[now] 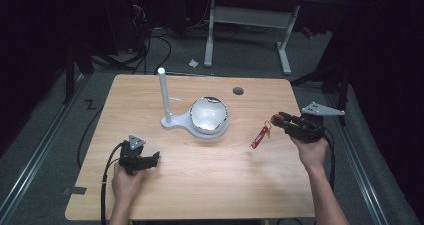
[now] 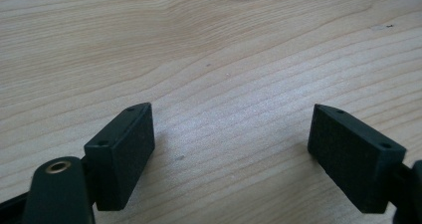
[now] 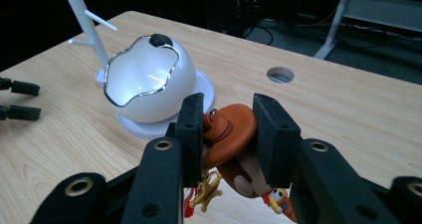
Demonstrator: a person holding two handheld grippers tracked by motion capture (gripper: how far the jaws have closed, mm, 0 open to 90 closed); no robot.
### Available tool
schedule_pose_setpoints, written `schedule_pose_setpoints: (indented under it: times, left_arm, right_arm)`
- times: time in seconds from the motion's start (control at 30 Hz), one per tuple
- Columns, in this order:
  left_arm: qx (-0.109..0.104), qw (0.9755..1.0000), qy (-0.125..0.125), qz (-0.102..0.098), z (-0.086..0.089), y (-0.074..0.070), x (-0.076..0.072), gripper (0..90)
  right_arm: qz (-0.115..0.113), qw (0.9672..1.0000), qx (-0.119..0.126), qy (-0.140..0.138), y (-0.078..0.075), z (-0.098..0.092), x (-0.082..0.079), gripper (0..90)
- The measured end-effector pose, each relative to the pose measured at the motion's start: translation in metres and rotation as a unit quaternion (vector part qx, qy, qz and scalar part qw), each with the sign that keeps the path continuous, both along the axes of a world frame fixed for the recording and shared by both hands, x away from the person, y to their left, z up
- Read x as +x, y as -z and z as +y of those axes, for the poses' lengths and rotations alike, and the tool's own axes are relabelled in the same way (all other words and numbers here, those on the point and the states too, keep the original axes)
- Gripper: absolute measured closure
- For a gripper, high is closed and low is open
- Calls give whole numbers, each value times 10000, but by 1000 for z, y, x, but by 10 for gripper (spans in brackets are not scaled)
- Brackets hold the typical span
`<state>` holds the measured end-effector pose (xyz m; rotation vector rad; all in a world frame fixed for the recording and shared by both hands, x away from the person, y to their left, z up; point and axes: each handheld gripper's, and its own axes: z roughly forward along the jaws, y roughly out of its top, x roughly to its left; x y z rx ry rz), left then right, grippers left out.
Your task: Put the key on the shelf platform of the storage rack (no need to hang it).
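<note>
My right gripper (image 1: pixel 278 120) is shut on a small brown-and-orange toy figure keychain (image 3: pixel 229 134), held above the table at the right. A red strap (image 1: pixel 260 136) dangles below it, off the wood. In the right gripper view both pads (image 3: pixel 191 129) press on the figure's brown hat, with a gold charm (image 3: pixel 208 188) hanging underneath. A white stand (image 1: pixel 192 121) with an upright post (image 1: pixel 163 92) and pegs sits at the table's middle; a white egg-shaped bowl with a wavy silver rim (image 3: pixel 142 77) rests on its base. My left gripper (image 1: pixel 150 161) rests low at the front left, open and empty (image 2: pixel 231 149).
A round cable hole (image 1: pixel 238 90) lies in the wooden tabletop (image 1: pixel 210 185) behind the stand. Beyond the table's far edge stand a white desk frame (image 1: pixel 247 20) and floor cables. Dark surroundings flank both sides.
</note>
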<state>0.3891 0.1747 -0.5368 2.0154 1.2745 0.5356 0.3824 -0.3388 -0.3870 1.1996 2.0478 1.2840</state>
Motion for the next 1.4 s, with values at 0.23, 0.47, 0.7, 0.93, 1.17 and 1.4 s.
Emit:
schedule_pose_setpoints:
  times: [0.23, 0.47, 0.7, 0.93, 1.17, 1.4]
  left_arm:
    - [0, 10000, 0, 0, 0, 0, 0, 188]
    - [0, 10000, -5, -6, 0, 0, 0, 188]
    - [0, 10000, -5, -6, 0, 0, 0, 188]
    - [4, 10000, 4, 3, 0, 0, 0, 187]
    - [5, 10000, 5, 5, 0, 0, 0, 187]
    - [7, 10000, 6, 4, 0, 0, 0, 187]
  right_arm:
    - [-55, 9999, -6, -159, -5, 11, 3, 675]
    - [-58, 9993, -27, -360, -8, 27, 10, 675]
    - [-77, 9981, 52, -611, -15, 44, 16, 675]
    - [-83, 9967, 72, -808, -23, 59, 23, 675]
    - [-117, 9941, 208, -1057, -34, 76, 32, 675]
    - [-151, 9923, 256, -1205, -45, 92, 41, 675]
